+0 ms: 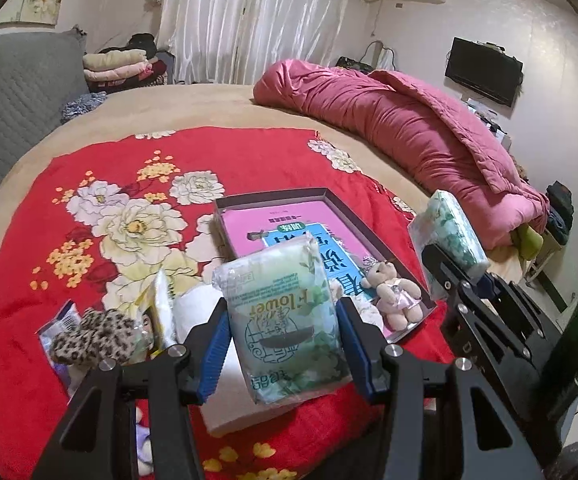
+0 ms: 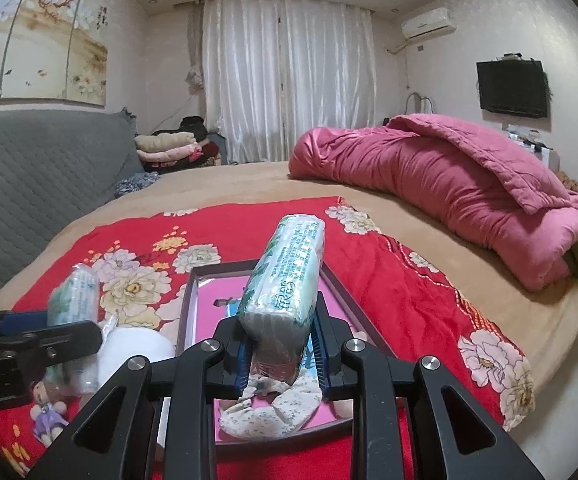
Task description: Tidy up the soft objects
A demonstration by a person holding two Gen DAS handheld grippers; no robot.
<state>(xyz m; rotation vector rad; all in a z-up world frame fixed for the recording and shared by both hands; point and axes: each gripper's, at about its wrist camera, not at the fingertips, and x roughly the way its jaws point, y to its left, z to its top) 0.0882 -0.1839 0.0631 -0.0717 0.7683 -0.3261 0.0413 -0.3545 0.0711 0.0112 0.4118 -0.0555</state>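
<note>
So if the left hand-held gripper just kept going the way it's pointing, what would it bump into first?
Probably the shallow box on the red floral blanket. The left hand-held gripper, holding a tissue pack, points down toward it, though depth is unclear.

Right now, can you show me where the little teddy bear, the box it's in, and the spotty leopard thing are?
teddy bear [image 1: 394, 295]: left wrist view, on its pink dress.
box [image 1: 273, 195]: left wrist view, on its dark far wall.
leopard thing [image 1: 96, 338]: left wrist view, on its spotted middle.

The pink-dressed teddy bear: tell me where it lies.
In the left wrist view, the pink-dressed teddy bear lies in the shallow box, at its near right corner, right of the left tool's tissue pack.
</note>
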